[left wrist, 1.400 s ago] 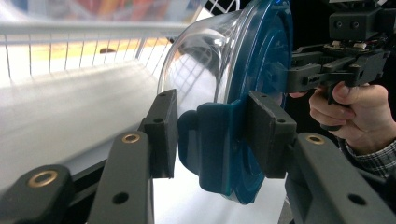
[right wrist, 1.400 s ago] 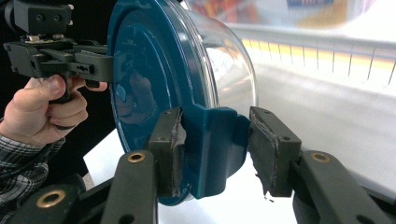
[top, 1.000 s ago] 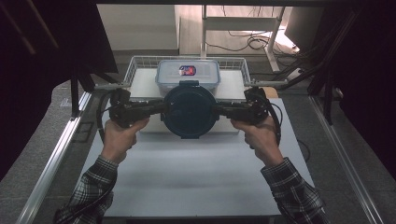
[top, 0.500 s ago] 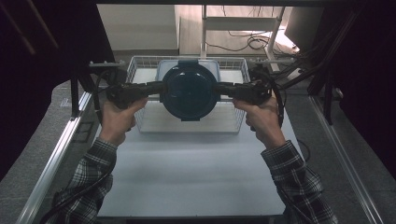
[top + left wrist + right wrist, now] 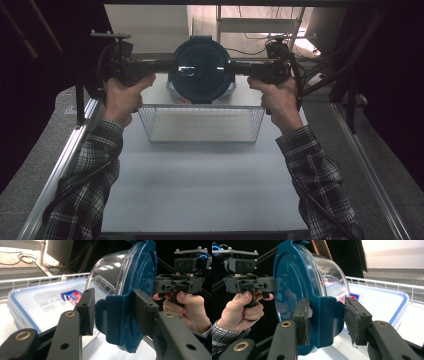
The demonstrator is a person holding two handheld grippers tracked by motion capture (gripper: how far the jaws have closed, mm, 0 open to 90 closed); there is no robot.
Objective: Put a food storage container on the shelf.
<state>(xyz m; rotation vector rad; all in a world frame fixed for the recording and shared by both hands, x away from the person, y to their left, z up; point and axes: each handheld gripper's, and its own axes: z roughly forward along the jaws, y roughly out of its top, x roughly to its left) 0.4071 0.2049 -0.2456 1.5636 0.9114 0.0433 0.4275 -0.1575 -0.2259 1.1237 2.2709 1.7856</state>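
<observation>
A round clear container with a dark blue lid (image 5: 200,70) hangs tipped on its side in the air, lid toward me, above the wire basket (image 5: 200,131). My left gripper (image 5: 167,65) is shut on the blue side latch (image 5: 117,315) at its left. My right gripper (image 5: 232,65) is shut on the opposite latch (image 5: 328,315). In the left gripper view my left gripper (image 5: 113,312) has a pad on each face of the latch, and my right gripper (image 5: 327,320) shows the same. A hand holds each gripper.
In the basket lies a flat rectangular box with a blue-rimmed clear lid (image 5: 37,302) and a red and blue label (image 5: 72,295). The basket stands at the far end of a white table (image 5: 200,185). Metal rails (image 5: 65,160) run along both sides, and cables lie beyond.
Both hands have lifted the round container together, up and away from me, from in front of the basket to above its far part. The grip on both latches is unchanged.
</observation>
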